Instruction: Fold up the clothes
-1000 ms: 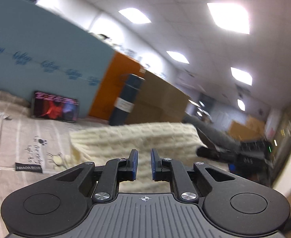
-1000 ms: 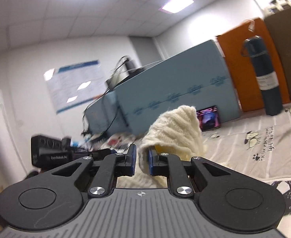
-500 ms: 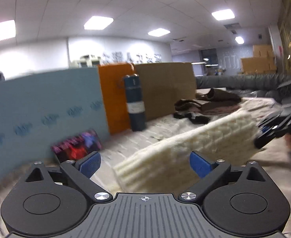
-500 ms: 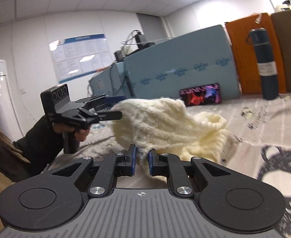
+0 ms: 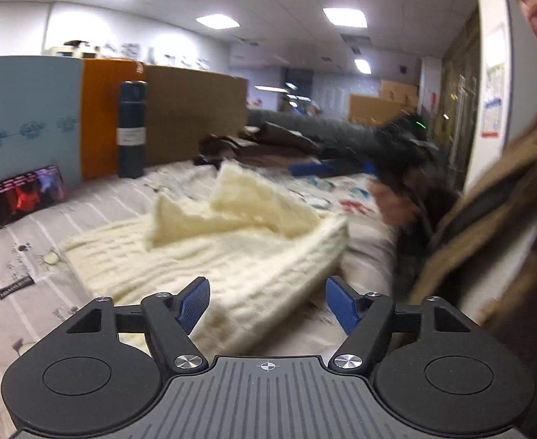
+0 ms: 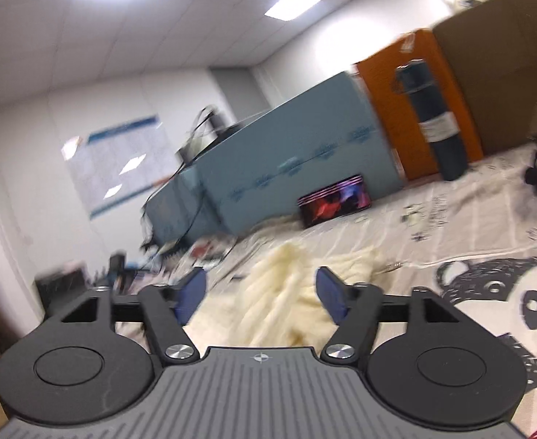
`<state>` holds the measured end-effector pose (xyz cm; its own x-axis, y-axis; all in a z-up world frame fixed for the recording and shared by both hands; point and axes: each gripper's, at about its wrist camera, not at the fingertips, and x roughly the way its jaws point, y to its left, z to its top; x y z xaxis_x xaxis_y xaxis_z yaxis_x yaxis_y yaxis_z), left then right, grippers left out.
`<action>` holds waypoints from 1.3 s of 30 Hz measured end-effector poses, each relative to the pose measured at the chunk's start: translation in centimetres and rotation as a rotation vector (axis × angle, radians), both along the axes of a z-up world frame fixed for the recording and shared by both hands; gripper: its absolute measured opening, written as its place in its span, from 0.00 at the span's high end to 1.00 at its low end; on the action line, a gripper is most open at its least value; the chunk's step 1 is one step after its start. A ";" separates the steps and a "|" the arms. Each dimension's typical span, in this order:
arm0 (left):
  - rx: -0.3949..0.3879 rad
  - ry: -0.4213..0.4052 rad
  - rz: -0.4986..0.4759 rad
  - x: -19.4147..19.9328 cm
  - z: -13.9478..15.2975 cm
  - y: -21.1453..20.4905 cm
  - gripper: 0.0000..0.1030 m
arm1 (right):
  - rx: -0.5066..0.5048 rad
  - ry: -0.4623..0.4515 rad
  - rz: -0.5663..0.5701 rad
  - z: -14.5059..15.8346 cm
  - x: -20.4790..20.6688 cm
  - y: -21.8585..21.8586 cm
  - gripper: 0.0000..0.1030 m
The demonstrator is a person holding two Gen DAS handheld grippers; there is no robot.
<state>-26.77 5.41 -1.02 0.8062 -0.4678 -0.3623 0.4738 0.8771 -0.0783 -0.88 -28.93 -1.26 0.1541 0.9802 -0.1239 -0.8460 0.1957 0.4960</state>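
A cream knitted sweater point(image 5: 231, 256) lies crumpled on the printed bedsheet point(image 5: 96, 201), one part folded up in a peak. My left gripper point(image 5: 267, 301) is open and empty just above its near edge. My right gripper point(image 6: 261, 292) is open and empty over the sweater point(image 6: 286, 292), which lies loose below it. The right gripper also shows in the left wrist view point(image 5: 326, 169) at the far side, blurred, in the person's hand.
A dark blue flask point(image 5: 132, 128) stands by orange and blue panels point(image 5: 27, 117) at the back. A small glowing screen point(image 5: 27, 194) leans on the blue panel. Dark clothes point(image 5: 268, 142) lie at the far side. The person point(image 5: 487, 237) stands at right.
Both grippers have opened and let go of the sweater, the left first, then the right. The sweater has dropped onto the sheet. Both grippers have swung away.
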 end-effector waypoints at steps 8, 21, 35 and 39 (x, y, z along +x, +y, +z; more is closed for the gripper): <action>-0.127 -0.049 0.275 3.0 1.4 4.3 0.09 | -0.120 0.318 -0.233 -2.1 5.1 3.1 0.30; -0.053 0.225 0.489 15.1 -1.6 7.2 0.82 | -0.283 0.396 -0.173 -3.4 7.0 11.6 0.66; -0.070 0.054 0.577 18.3 1.6 8.1 0.87 | -0.180 0.211 -0.225 1.9 10.3 15.5 0.80; -0.059 0.142 0.601 22.0 0.0 9.4 0.84 | -0.221 0.230 -0.264 0.9 13.3 17.4 0.80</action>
